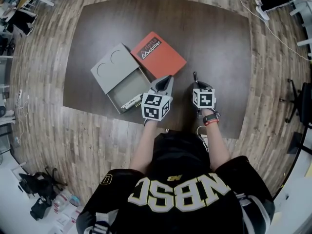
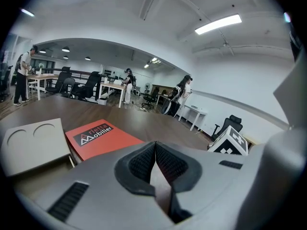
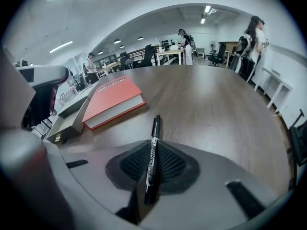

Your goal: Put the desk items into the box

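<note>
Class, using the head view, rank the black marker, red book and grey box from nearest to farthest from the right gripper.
1. Black marker, clamped between the jaws of the right gripper.
2. Red book, up and to the left on the table.
3. Grey box, further left, past the book.

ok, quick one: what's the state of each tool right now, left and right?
Left tool: closed, nothing in it.
Right tool: closed on the black marker.
</note>
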Motion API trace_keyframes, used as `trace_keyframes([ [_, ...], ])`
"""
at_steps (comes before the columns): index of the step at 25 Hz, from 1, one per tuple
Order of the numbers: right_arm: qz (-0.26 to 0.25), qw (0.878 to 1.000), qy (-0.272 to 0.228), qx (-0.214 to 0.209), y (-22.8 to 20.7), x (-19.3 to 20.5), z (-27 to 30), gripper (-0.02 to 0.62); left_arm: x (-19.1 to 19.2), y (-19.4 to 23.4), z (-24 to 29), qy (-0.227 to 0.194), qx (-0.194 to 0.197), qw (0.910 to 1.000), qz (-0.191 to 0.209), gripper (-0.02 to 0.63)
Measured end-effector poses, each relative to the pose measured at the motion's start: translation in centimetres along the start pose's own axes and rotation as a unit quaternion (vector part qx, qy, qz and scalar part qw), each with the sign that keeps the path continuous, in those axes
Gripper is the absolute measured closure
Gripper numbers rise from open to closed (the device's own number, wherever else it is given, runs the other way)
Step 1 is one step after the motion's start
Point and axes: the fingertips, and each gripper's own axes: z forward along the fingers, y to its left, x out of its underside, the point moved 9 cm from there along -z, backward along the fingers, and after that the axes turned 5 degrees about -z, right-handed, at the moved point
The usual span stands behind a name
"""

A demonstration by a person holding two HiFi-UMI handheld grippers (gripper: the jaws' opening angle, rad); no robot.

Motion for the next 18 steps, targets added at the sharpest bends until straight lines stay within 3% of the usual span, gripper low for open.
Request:
trace_keyframes([
  [7, 0.007, 1.0, 0.005, 0.006, -0.4, -0.9, -0.7, 0.541, 0.1, 0.5, -0.8, -0.004, -0.011, 0.9999, 0.0, 0.591],
  [13, 0.001, 1.0, 0.001, -0.024, -0.2, -1.9, -1.8, 0.541, -0.2, 0.6, -1.7, -0.015, -0.02, 0.9997, -0.001, 0.591],
  [18, -0.04, 0.997, -0.001, -0.067, 1.3, -2.6, -2.6, 0.541, 0.0, 1.3, -2.9, -0.024, -0.035, 0.999, -0.01, 0.591],
])
